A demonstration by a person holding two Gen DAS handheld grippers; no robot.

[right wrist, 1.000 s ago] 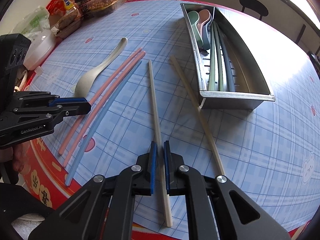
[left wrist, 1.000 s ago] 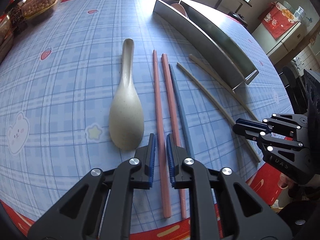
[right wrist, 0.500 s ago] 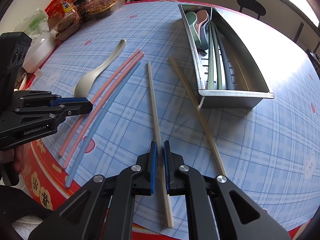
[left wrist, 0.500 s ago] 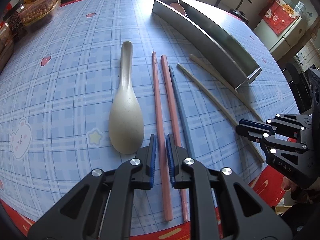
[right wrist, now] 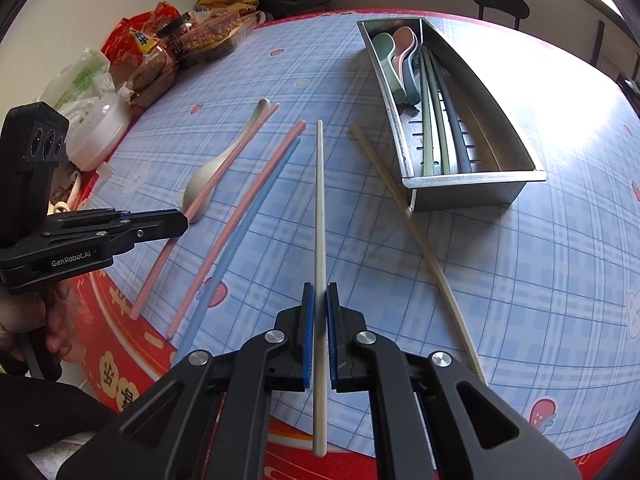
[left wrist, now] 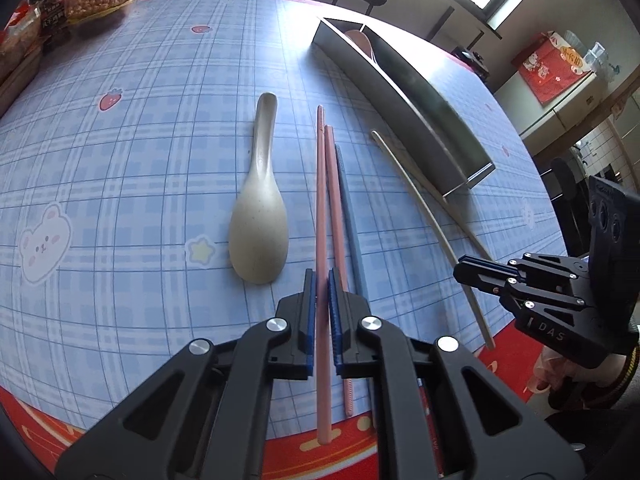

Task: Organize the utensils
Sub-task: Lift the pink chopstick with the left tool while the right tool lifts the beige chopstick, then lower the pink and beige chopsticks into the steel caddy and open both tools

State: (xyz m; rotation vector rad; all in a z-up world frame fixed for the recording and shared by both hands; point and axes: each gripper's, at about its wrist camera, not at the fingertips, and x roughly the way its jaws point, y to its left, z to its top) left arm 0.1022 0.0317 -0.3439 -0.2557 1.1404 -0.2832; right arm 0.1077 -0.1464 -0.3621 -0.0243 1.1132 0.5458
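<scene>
While both grippers are clamped near the thick ends of long chopsticks, most of each stick juts forward unsupported, and that is where trouble could start. The left gripper [left wrist: 319,280] has just closed its jaws further and pinches a slim pink plastic chopstick [left wrist: 320,184], which runs up the middle of the left wrist view. The right gripper [right wrist: 320,292] is shut on a pale cream chopstick [right wrist: 320,200], which likewise runs straight up the centre of its own view. With so narrow a pinch on so smooth a stick, either one could, I judge, pivot or slide between the blue pads when swung.

The second pink chopstick [left wrist: 334,208] and a blue-grey chopstick [left wrist: 348,216] lie just beside the held pink one, so a low sweep could drag them toward the red table edge at the bottom of the frame. A beige speckled plastic spoon [left wrist: 259,236] lies left of centre, near enough to be knocked.

The rectangular stainless steel utensil tray [right wrist: 472,186], upper right in the right wrist view, already holds spoons and dark chopsticks; a tip coming in too flat could strike its near wall or lodge across the divider. Another cream chopstick [right wrist: 416,232] lies on the blue plaid tablecloth [right wrist: 540,280] with its middle close against the tray's near corner, and may be nudged. Both held sticks could also cross if moved together.
</scene>
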